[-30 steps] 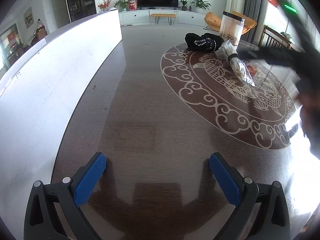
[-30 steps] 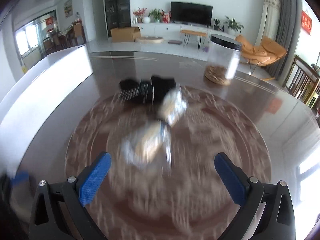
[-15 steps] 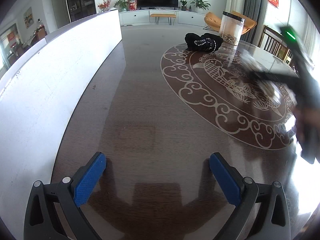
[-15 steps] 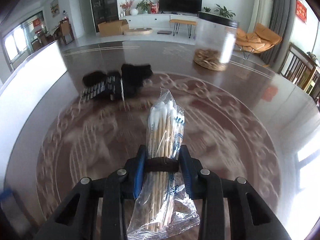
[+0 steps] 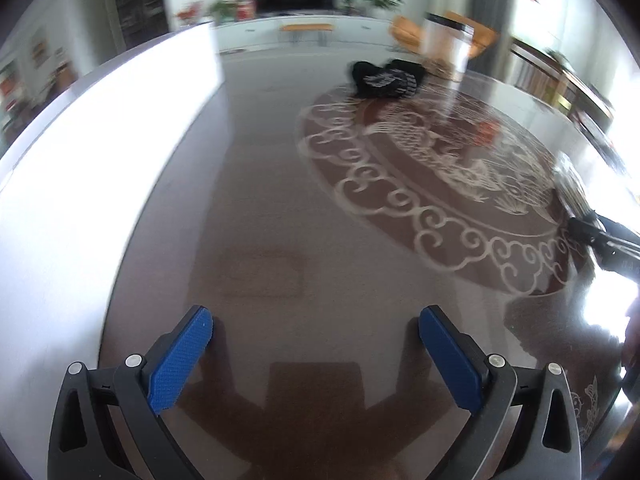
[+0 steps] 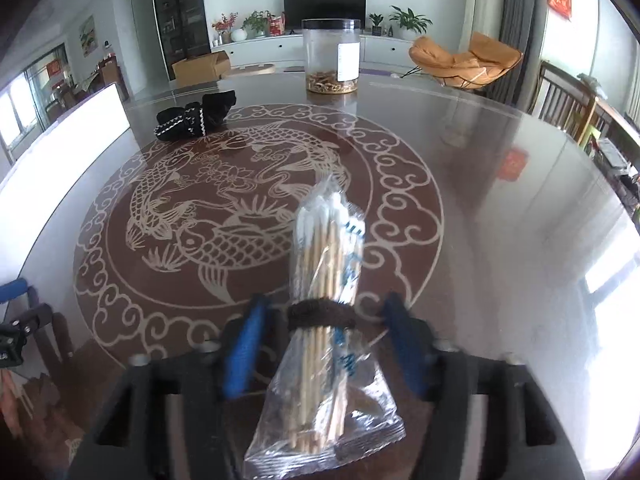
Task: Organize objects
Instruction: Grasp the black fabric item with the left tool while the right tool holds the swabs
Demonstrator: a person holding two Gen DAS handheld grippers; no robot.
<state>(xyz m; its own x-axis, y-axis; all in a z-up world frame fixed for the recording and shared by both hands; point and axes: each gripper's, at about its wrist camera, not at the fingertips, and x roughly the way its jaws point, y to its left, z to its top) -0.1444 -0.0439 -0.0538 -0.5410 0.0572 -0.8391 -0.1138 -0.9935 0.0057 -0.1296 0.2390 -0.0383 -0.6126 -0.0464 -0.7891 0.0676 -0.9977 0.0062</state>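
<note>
cotton swab bag (image 6: 326, 320) lies on desk (image 6: 500, 240) between right gripper (image 6: 324, 344) jaws, spread, not touching | left gripper (image 5: 316, 360) jaws spread, empty | risk: bag may roll toward the near desk edge

Both wrist views skim low across the table (image 5: 248, 184), sharing its fish medallion (image 6: 256, 208).

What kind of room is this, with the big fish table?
Most likely a home's living and dining room. A black TV sits on a long white cabinet, an orange lounge chair stands by the curtains, and potted plants line the wall behind the dark table.
</note>
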